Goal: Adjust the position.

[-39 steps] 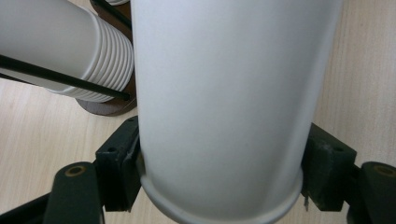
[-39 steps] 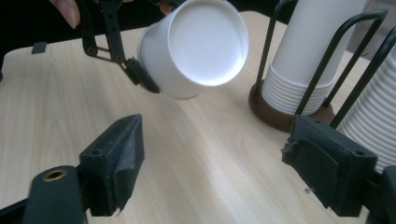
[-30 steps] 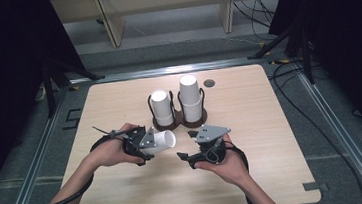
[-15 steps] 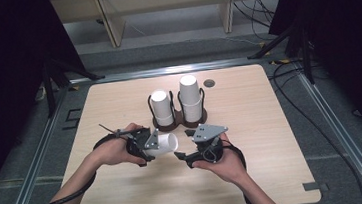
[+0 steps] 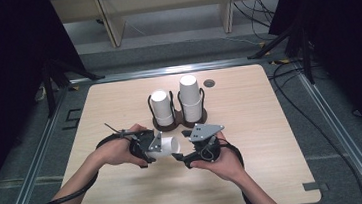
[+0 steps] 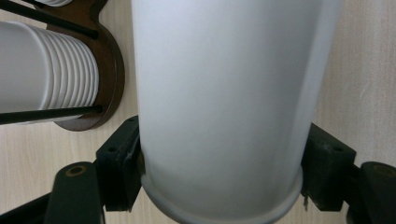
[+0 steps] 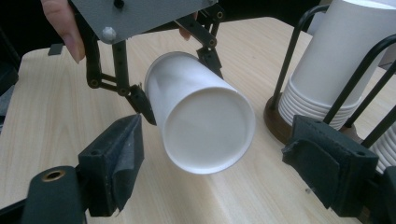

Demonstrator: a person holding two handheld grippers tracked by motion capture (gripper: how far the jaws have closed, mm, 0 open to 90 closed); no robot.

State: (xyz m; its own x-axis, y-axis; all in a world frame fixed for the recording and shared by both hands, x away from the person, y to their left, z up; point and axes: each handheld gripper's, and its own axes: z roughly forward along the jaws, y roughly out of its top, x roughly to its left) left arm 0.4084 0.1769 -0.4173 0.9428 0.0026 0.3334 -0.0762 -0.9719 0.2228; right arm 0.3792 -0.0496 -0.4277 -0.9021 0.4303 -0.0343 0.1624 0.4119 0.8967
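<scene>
A white paper cup (image 5: pixel 167 144) lies level above the table, my left gripper (image 5: pixel 157 147) shut on its rim end. In the left gripper view both pads press the cup (image 6: pixel 219 93) near its rolled rim, with the left gripper (image 6: pixel 223 176) around it. The cup's closed base (image 7: pixel 205 123) faces my right gripper (image 7: pixel 223 164). Those jaws have just been opening and now stand open on either side of the base without touching it. In the high view the right gripper (image 5: pixel 181 157) sits just right of the cup.
A brown wooden holder (image 5: pixel 177 123) with black wire hoops stands behind the grippers. It carries a short stack of white cups (image 5: pixel 162 106) and a taller stack (image 5: pixel 190 95). That taller stack (image 7: pixel 341 60) is close on the right gripper's right. A round hole (image 5: pixel 209 83) lies farther back.
The right gripper has edged slightly left toward the cup's base. The left gripper and its cup have stayed nearly still.
</scene>
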